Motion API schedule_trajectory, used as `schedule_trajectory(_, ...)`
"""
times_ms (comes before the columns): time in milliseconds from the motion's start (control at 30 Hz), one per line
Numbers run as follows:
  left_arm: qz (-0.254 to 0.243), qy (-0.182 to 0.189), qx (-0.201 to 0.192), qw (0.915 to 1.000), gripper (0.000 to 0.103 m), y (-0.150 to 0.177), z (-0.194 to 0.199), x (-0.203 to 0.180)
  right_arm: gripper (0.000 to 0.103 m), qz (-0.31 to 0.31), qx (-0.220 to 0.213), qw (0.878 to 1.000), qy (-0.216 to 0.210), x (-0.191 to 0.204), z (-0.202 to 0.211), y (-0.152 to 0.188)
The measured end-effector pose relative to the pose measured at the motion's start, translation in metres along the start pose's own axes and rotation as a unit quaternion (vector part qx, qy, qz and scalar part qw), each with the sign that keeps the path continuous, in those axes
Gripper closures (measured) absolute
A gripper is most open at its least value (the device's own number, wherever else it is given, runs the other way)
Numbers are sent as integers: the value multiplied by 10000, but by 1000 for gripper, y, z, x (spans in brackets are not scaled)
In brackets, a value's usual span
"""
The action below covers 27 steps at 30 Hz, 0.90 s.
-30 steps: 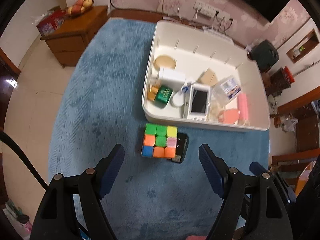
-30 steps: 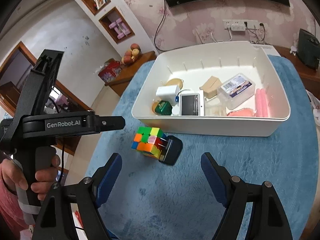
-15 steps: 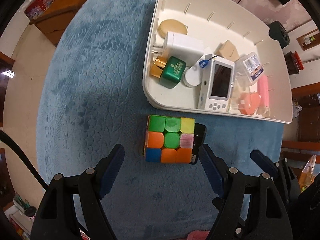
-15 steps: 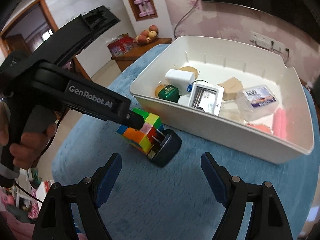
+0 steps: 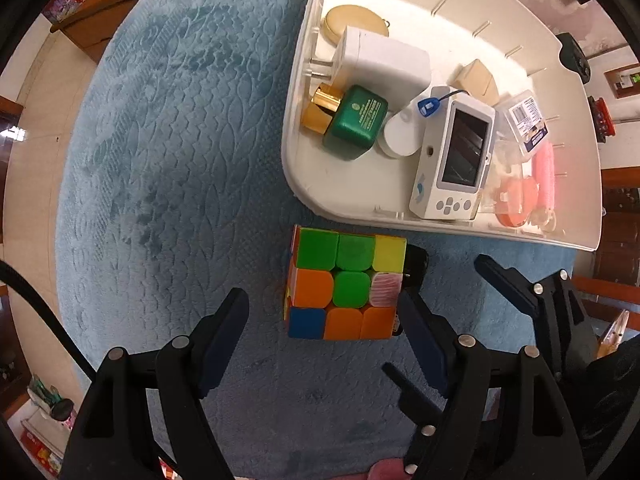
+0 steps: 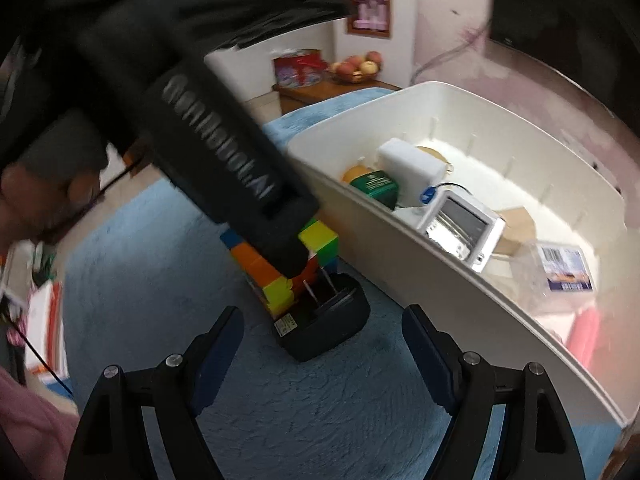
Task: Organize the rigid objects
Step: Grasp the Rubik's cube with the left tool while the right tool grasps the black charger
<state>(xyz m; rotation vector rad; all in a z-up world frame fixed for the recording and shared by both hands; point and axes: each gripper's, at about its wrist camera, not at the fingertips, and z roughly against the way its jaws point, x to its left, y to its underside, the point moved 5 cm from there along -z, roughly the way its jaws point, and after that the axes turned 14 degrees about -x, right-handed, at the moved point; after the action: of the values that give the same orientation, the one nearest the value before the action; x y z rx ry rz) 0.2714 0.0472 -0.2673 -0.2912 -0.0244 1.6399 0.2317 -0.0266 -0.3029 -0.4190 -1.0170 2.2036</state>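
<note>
A multicoloured puzzle cube (image 5: pixel 346 284) lies on the blue carpeted table, just in front of the white bin (image 5: pixel 304 184). A black plug adapter (image 6: pixel 324 328) lies against the cube's right side. My left gripper (image 5: pixel 324 332) is open, just above and near the cube, its right finger close to the cube's right edge. My right gripper (image 6: pixel 320 344) is open, low over the adapter. The left gripper's body (image 6: pixel 224 160) covers part of the cube (image 6: pixel 320 244) in the right wrist view.
The white bin (image 6: pixel 460 276) holds a white charger (image 5: pixel 384 60), a green box (image 5: pixel 356 120), a handheld game console (image 5: pixel 456 156), a clear case, pink items and a tan disc. A wooden cabinet with fruit (image 6: pixel 352 70) stands beyond the table.
Both grippers have moved down and closer to the cube and adapter. The left gripper now crosses in front of the right wrist camera. Both stay open.
</note>
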Motion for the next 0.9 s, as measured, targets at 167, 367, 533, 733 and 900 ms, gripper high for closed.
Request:
schedule_trajectory(167, 95, 12, 123, 9999, 23, 1, -8, -2, 21, 421, 4, 9990, -154, 9, -8, 9)
schedule_trajectory(367, 208, 70, 215, 9995, 23, 3, -16, -5, 21, 696, -91, 9974, -188, 14, -16, 18)
schedule_trajectory(533, 298, 132, 355, 9988, 23, 6, -25, 2, 21, 740, -128, 9970, -159, 16, -24, 22)
schedule_trajectory(733, 483, 212, 432, 9977, 23, 7, -33, 7, 21, 681, -161, 9975, -118, 17, -34, 25)
schedule_trajectory(900, 486, 188, 450, 9976, 23, 0, -39, 11, 29, 615, -190, 9979, -70, 21, -33, 25)
